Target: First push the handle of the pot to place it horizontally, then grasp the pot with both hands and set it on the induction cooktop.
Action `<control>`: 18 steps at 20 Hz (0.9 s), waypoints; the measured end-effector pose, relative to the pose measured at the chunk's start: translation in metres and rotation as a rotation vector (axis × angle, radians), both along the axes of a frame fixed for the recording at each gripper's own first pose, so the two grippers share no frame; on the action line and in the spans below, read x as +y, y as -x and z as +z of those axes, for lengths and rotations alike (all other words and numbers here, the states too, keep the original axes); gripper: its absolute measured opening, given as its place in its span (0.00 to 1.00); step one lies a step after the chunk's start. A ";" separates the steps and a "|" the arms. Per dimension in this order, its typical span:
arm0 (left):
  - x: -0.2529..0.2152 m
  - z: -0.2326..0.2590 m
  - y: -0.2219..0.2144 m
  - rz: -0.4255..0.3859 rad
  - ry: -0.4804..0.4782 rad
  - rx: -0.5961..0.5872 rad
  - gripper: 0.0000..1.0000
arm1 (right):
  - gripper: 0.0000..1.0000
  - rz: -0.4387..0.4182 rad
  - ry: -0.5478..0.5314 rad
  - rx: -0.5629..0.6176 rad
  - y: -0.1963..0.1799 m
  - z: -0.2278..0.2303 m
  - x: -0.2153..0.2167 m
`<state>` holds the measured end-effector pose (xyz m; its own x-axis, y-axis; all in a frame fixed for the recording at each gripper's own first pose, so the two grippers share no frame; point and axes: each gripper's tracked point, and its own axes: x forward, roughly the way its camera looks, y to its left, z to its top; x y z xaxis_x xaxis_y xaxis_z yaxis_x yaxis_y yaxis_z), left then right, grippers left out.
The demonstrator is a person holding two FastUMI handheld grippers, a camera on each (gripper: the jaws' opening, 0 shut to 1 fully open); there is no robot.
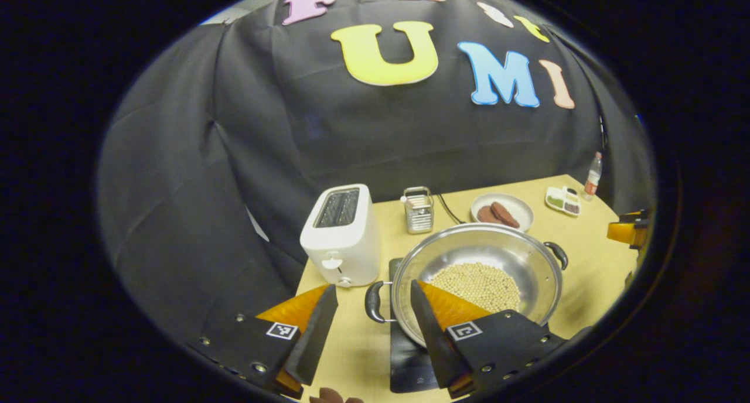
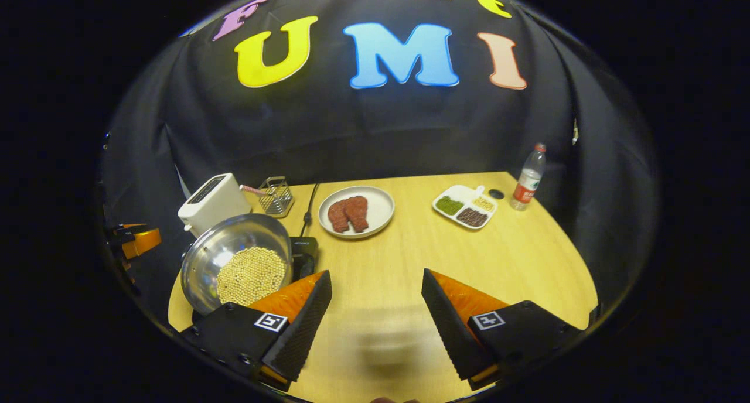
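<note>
A steel pot holding pale beans rests on the black induction cooktop. It has a black handle on its left and another at its far right. My left gripper is open, its fingers standing on either side of the left handle, and the right finger overlaps the pot's rim. In the right gripper view the pot lies at the left on the cooktop. My right gripper hangs open over bare table with nothing between its fingers.
A white toaster stands just left of the pot, with a wire holder behind it. Farther back sit a plate of meat slices, a divided dish and a bottle. A cable runs to the cooktop.
</note>
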<state>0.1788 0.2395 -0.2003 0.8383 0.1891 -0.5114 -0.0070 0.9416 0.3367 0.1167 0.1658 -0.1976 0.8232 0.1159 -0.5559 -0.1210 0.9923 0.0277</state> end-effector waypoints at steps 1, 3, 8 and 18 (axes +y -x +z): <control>-0.011 0.009 0.001 -0.003 0.006 -0.030 0.77 | 0.98 -0.033 0.016 -0.034 0.004 0.011 -0.018; -0.045 0.028 0.003 -0.028 0.046 -0.089 0.77 | 0.98 -0.079 0.031 -0.106 0.015 0.035 -0.047; -0.148 0.096 0.026 -0.106 0.139 -0.264 0.76 | 0.98 -0.139 0.008 -0.275 0.036 0.096 -0.106; -0.329 0.171 0.141 -0.121 0.205 -0.464 0.73 | 0.98 -0.093 0.045 -0.536 0.099 0.185 -0.232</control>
<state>0.0382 -0.0900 -0.0294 0.9951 0.0118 -0.0977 0.0013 0.9911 0.1331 0.0179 -0.0665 -0.0129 0.9982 0.0149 -0.0587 -0.0182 0.9983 -0.0562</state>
